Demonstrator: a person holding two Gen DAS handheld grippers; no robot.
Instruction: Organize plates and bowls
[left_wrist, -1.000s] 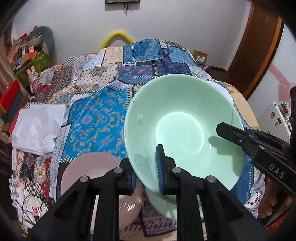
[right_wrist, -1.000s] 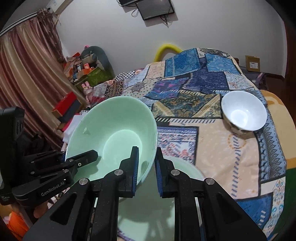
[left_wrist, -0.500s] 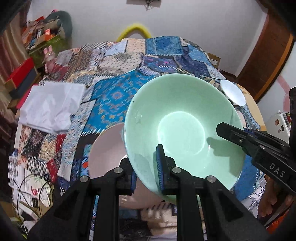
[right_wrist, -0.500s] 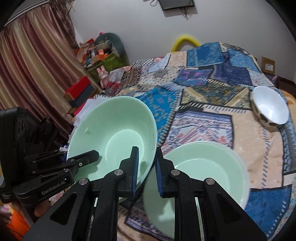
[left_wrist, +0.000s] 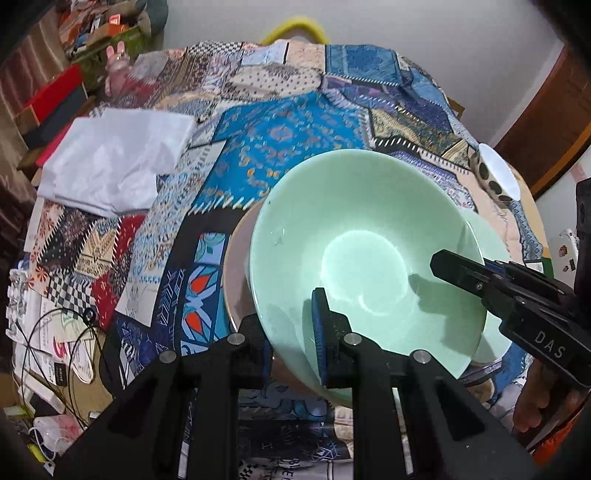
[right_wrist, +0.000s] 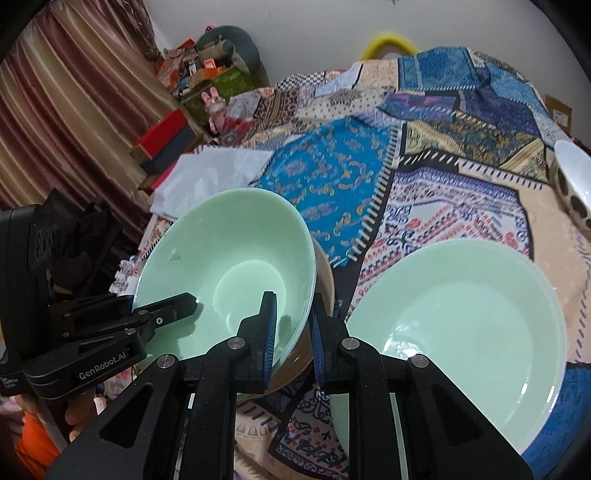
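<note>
- Left gripper (left_wrist: 293, 334) and right gripper (right_wrist: 293, 332) clamped on opposite rims of green bowl (left_wrist: 354, 236).
- Held tilted, seemingly above pink plate (left_wrist: 236, 273).
- Green plate (right_wrist: 461, 332) just beside.

White wall (right_wrist: 314, 33), striped curtain (right_wrist: 74, 92) on left, patchwork cloth (left_wrist: 288, 133) on table, wooden door (left_wrist: 546, 122) on right.
</note>
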